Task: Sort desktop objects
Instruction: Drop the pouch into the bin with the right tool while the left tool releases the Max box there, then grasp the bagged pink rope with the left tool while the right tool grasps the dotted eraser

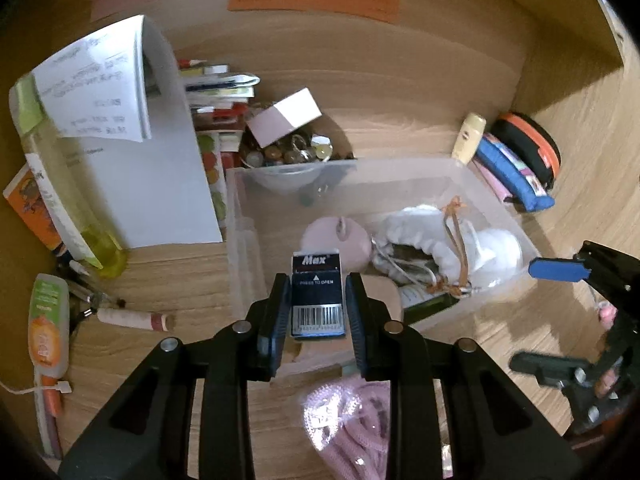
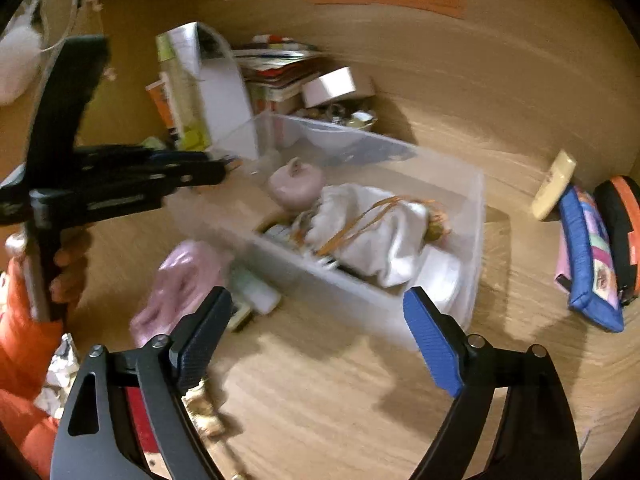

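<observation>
Left gripper [image 1: 318,308] clamped on a small dark box of staples [image 1: 317,294], jaws pressed on its two long sides, long axis running straight ahead along the fingers, label end forward. Held above the near wall of the clear plastic bin [image 1: 244,240], front end of the box already over the rim, the rest over the table [image 1: 168,280]. Bin lying dead ahead and below, so probably only a short push forward and a release left for this item.

Right gripper [image 2: 320,328] with jaws wide apart and nothing between them, hanging over bare table just short of the bin's near corner. Left hand clearly the nearer one for the drop; right one free for whatever comes after.

Inside the bin: a round pink pouch [image 1: 336,236], a white drawstring bag [image 1: 444,240] with tan cords, some dark and green items half buried under it, too hidden to name. Behind the bin, a bowl of small trinkets [image 1: 288,156] with a white card [image 1: 286,116] stuck in it.

Outside, waiting: a pink knitted bundle [image 1: 352,412] in a clear wrapper near the bin's front wall, a tube [image 1: 134,318] and a squeeze bottle [image 1: 48,320] at the left, a blue pencil case [image 1: 512,172] and a black and orange case [image 1: 528,148] at the far right.
</observation>
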`<state>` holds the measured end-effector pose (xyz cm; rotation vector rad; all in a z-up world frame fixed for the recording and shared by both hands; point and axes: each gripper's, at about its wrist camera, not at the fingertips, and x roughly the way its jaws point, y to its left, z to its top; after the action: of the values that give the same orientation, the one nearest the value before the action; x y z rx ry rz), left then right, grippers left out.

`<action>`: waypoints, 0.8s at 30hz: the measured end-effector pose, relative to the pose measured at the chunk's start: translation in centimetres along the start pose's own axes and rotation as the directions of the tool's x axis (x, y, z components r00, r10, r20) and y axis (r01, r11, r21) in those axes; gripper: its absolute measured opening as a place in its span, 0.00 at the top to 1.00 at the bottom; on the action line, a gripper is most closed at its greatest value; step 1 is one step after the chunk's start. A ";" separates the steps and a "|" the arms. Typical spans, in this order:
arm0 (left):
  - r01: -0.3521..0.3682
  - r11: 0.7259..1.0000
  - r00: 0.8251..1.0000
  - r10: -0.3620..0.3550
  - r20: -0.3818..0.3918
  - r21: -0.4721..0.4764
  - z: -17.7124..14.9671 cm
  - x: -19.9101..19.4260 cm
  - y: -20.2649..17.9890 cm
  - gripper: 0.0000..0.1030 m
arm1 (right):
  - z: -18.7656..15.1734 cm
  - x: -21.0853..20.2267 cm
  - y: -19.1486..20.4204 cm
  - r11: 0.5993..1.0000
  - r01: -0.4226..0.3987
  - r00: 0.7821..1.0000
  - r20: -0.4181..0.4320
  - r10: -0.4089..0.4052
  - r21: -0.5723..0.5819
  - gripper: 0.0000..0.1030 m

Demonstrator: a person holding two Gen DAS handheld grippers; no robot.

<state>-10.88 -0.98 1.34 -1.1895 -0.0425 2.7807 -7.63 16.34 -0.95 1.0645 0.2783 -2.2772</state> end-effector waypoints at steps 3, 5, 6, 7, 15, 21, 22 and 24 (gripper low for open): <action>-0.011 1.000 1.000 0.011 0.004 0.016 -0.4 -0.4 -0.8 0.62 | -0.8 0.1 0.5 1.000 -0.030 0.999 -0.015 0.030 0.000 0.16; -0.005 1.000 1.000 0.005 0.013 0.019 -0.7 -1.0 -1.0 0.52 | -1.4 0.2 0.7 0.999 -0.034 0.999 -0.021 0.034 0.001 0.16; -0.007 1.000 1.000 0.006 0.018 0.022 -0.8 -1.2 -1.2 0.50 | -1.6 0.2 0.8 1.000 -0.031 0.999 -0.024 0.031 0.001 0.16; -0.011 1.000 1.000 0.011 0.025 0.029 -0.9 -1.7 -1.4 0.47 | -1.8 0.3 0.9 1.000 -0.025 0.999 -0.027 0.025 -0.001 0.16; -0.003 0.998 0.999 0.000 0.038 0.068 -3.3 -4.3 -2.6 0.22 | -3.0 0.3 0.6 1.000 -0.009 1.000 -0.029 0.009 0.013 0.16; 0.007 0.994 0.997 0.001 -0.074 0.108 -6.6 -2.6 -3.6 0.14 | -3.8 0.1 -0.2 0.999 -0.003 0.999 -0.039 0.005 0.042 0.16; 0.022 0.994 0.996 -0.012 -0.089 0.106 -7.1 -2.3 -3.7 0.14 | -4.0 0.1 -0.3 0.999 -0.004 0.999 -0.042 0.006 0.049 0.16; 0.038 0.994 0.993 -0.026 -0.113 0.102 -7.8 -1.7 -4.0 0.14 | -4.2 0.3 -0.5 0.998 -0.007 0.999 -0.048 0.010 0.061 0.16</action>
<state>-3.68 2.63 -2.57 -1.3031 0.0920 2.6484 -5.44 18.40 -4.00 1.1506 0.2250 -2.2673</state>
